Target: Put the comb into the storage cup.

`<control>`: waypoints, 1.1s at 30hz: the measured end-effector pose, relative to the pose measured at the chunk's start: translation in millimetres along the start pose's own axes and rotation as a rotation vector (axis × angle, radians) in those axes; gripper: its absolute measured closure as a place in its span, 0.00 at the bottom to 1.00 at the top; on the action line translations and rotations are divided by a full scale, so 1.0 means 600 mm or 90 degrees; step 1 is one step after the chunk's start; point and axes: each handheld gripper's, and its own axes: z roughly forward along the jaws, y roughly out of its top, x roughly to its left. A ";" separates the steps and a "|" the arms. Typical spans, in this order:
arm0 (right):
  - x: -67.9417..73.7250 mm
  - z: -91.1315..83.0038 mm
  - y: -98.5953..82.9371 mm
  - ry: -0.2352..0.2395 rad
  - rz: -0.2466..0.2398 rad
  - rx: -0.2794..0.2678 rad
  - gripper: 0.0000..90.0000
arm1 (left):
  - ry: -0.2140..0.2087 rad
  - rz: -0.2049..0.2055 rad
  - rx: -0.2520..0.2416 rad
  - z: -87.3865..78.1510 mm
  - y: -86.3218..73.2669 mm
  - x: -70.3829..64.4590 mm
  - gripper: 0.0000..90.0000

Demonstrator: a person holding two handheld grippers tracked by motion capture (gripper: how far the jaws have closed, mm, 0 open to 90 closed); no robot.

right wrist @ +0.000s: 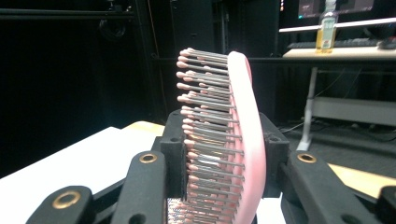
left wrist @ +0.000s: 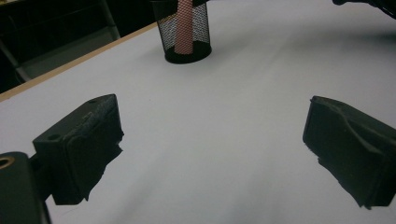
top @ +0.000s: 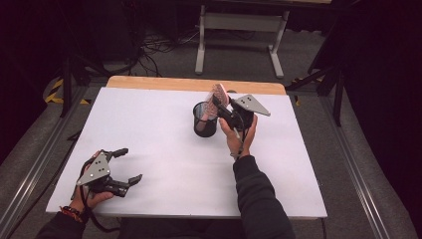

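A pink hairbrush (top: pixel 217 99) stands with its handle down in a black mesh cup (top: pixel 204 121) near the far middle of the white table. My right gripper (top: pixel 222 108) is shut on the brush head, bristles and pink back (right wrist: pixel 243 126) pressed between its jaws. The left gripper view shows the mesh cup (left wrist: pixel 185 32) far off with the pink handle (left wrist: pixel 184 25) inside. My left gripper (top: pixel 128 165) rests at the near left corner, open, nothing between its fingers (left wrist: pixel 79 149).
The white table top (top: pixel 164 164) has a wooden strip (top: pixel 194 84) along its far edge. Beyond it stand a white desk frame (top: pixel 239 35) and floor cables. A bottle (right wrist: pixel 327 32) stands on a distant desk.
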 end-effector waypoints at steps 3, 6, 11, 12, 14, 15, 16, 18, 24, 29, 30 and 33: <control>-0.002 -0.002 -0.004 0.001 0.012 -0.008 0.70 | -0.002 -0.002 -0.002 0.001 0.000 0.000 0.06; -0.006 -0.001 -0.005 0.002 0.015 -0.005 0.70 | -0.001 0.001 -0.002 0.001 0.001 -0.002 0.07; -0.017 -0.004 -0.012 -0.017 0.036 -0.012 0.69 | 0.010 0.005 -0.003 0.000 0.001 -0.002 0.07; -0.019 -0.006 -0.014 -0.021 0.043 -0.014 0.69 | 0.012 0.008 -0.002 0.000 0.001 -0.003 0.07; -0.023 -0.007 -0.017 -0.030 0.048 -0.009 0.69 | 0.011 0.009 -0.004 0.000 0.002 -0.004 0.07; -0.024 -0.008 -0.018 -0.030 0.050 -0.008 0.68 | 0.011 0.009 -0.001 0.000 0.002 -0.003 0.07; -0.025 -0.008 -0.019 -0.034 0.048 -0.006 0.68 | 0.011 0.009 0.000 0.000 0.002 -0.004 0.07; -0.026 -0.008 -0.021 -0.034 0.050 -0.004 0.68 | 0.012 0.009 0.000 0.000 0.002 -0.004 0.07; -0.035 -0.009 -0.027 -0.040 0.052 0.010 0.65 | 0.012 0.009 -0.001 0.001 0.002 -0.005 0.07; -0.044 -0.009 -0.032 -0.044 0.064 0.013 0.65 | 0.012 0.008 -0.001 0.001 0.002 -0.005 0.07; -0.045 -0.008 -0.033 -0.045 0.064 0.015 0.65 | 0.012 0.007 -0.001 0.001 0.002 -0.004 0.07; -0.047 -0.009 -0.038 -0.052 0.071 0.017 0.62 | 0.013 0.008 -0.001 0.001 0.002 -0.005 0.07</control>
